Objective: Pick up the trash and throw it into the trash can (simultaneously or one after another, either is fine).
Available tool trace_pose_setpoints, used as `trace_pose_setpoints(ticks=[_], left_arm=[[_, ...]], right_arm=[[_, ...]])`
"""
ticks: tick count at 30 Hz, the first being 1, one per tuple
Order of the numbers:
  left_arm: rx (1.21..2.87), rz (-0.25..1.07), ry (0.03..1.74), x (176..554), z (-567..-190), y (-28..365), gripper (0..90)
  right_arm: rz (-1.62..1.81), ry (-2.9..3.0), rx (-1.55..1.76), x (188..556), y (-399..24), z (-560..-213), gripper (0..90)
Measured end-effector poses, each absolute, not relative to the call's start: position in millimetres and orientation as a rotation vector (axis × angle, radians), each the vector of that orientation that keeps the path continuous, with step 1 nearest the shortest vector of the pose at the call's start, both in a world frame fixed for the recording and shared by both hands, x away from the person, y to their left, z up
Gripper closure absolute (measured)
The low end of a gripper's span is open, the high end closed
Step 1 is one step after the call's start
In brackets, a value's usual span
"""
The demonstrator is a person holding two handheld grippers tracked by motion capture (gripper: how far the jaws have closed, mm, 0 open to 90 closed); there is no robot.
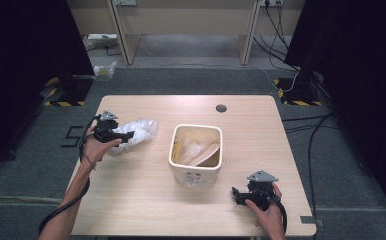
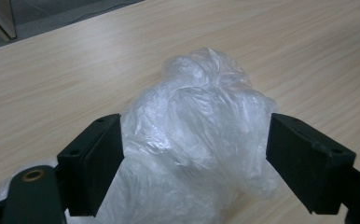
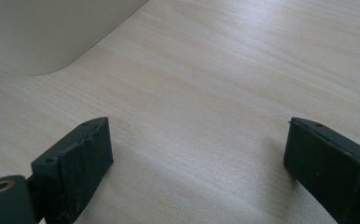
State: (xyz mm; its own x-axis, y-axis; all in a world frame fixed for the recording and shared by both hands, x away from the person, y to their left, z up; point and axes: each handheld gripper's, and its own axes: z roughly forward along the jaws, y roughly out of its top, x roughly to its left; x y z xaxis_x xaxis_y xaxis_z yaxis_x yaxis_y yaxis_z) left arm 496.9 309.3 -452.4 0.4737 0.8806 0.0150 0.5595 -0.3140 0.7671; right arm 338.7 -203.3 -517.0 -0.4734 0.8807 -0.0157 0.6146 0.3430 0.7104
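A crumpled clear plastic bag point(image 1: 140, 131) point(image 2: 201, 98) lies on the wooden table point(image 1: 141, 200), left of centre. My left gripper point(image 1: 126, 136) point(image 2: 194, 140) stands wide open astride it, with the bag bulging between the two black jaws. The left jaw brushes the plastic and the right jaw stands just off it. A cream bin point(image 1: 220, 150) point(image 3: 52, 32) with a pale liner inside stands in the middle of the table. My right gripper point(image 1: 236, 195) point(image 3: 197, 149) rests low near the table's front right corner, open, with only bare wood between its jaws.
A round cable hole point(image 1: 221, 108) is set in the tabletop behind the bin. Beyond the table, cables point(image 1: 301, 125) trail over the grey floor, and black stands with yellow-striped bases point(image 1: 298, 97) flank both sides. A desk frame point(image 1: 181, 30) stands at the back.
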Motion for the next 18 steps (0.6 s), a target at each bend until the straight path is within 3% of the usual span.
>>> trace_pose_setpoints(ticks=[14, 18], left_arm=[[2.075, 0.59, 1.226, 503.6, -481.4, 303.3, 17.1], [2.1, 0.6, 1.22, 503.9, -489.0, 302.3, 21.5]], right_arm=[[0.911, 2.215, 1.314, 338.7, -203.3, -517.0, 8.1], [0.911, 2.215, 1.314, 338.7, -203.3, -517.0, 8.1]])
